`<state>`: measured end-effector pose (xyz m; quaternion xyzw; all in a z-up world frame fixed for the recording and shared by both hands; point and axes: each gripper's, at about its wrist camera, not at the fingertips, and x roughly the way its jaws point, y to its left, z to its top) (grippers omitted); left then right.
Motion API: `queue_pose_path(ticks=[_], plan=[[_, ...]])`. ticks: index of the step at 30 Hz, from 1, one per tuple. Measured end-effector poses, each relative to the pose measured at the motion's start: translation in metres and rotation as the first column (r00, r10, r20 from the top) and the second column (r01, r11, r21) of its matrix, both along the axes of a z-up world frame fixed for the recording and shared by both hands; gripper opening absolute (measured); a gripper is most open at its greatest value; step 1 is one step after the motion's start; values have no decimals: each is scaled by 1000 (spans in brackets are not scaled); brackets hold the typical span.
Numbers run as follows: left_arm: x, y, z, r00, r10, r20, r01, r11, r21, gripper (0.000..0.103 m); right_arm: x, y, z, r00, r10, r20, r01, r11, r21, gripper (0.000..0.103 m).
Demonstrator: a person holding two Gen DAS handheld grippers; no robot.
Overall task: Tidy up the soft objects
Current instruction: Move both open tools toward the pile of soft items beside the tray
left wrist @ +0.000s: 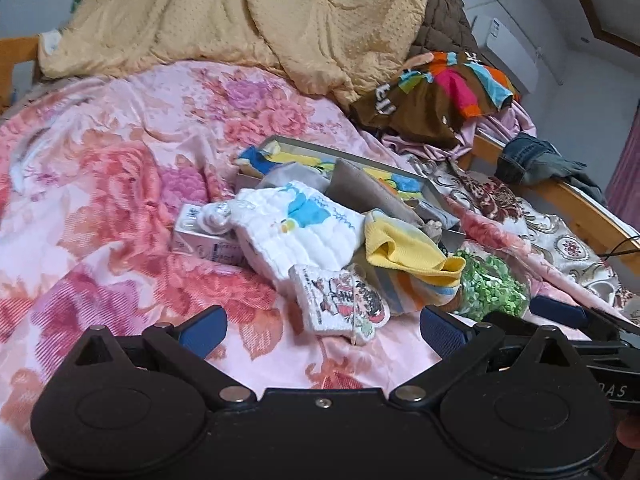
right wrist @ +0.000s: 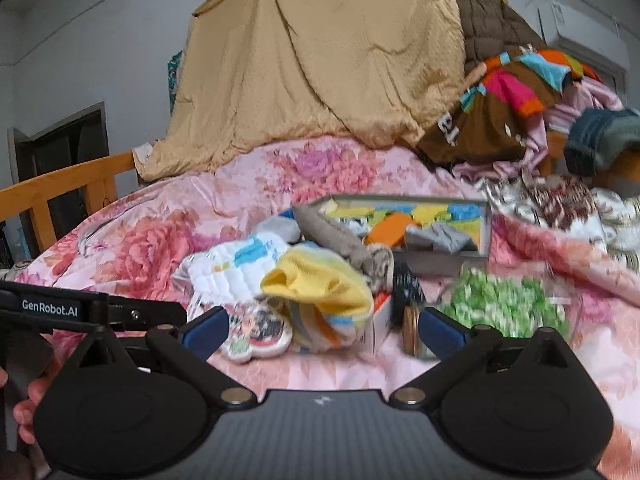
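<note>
Not much readable here tbh. The clearest bit is "GenRobot.AI" in white on the black body of the left tool [right wrist: 50, 307], seen from the right wrist view. In the left wrist view, the right tool [left wrist: 608, 390] shows the letters "DAS" at the edge, the rest cut off. The brown shirt [left wrist: 404, 110] has big pale letters, maybe "EU", too folded to read. The small carton [left wrist: 200, 236] has print, but it's too tiny to make out.
</note>
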<state>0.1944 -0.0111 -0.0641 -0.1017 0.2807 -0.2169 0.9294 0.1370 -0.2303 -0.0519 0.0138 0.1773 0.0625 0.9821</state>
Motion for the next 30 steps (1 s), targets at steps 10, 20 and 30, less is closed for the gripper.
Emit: queue_pose_path(ticks=[10,20,30], plan=[[37,5,-9,996,-84,-39,83,996,-26,102,40,-5,-8,1000,-6,6,6,1000,-23,103],[58,7,-28,988,-108,-107,86,977,-196,102,69,-10,-24,995,54,-82,-53,998,17,103],[48,-4,-31,989,-137,-53,126,976,-178,85,72,-9,-24,987,118,-105,-110,991,74,102]])
